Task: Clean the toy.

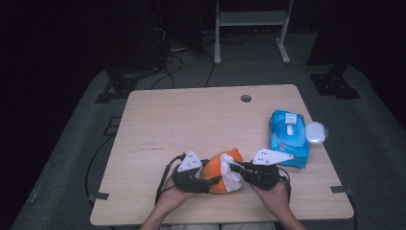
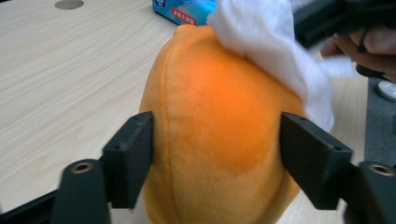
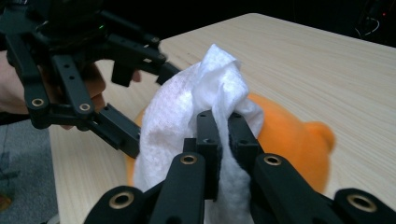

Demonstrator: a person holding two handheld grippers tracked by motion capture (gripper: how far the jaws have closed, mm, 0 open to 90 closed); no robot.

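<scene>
Biggest thing first: the table (image 1: 158, 120), pale wood, mostly bare, w/ the work going on near its front edge, close to the person. There the orange plush toy (image 1: 216, 172) sits between both grippers; left gripper (image 1: 203, 184) has its jaws spread wide and pressed to either flank of the toy, clearly seen in the left gripper view (image 2: 219, 140). Right gripper (image 1: 238, 168) has jaws pinched tight on a white wipe (image 3: 196, 107), draped over the toy's top and side. Main risk, as I judge it: the plush is soft and round, so a hard wipe stroke could squirm it out of the left jaws or roll it twd the front edge, which is near. Second risk: the wipe is held by a small bunched bit only, so drag on the fuzzy fabric could tug it free or wad it up, leaving bare jaw tips rubbing the toy. Third: the two grippers are v. close, so a long stroke leftward could knock jaw on jaw. Around: blue wipes pack (image 1: 288, 138) just right of the right gripper, near enough to be bumped by a backswing; small round whitish lid-like thing (image 1: 316, 132) touching the pack's far side at the table's right edge; cable hole (image 1: 246, 98) well apart at the back, no hindrance.
</scene>
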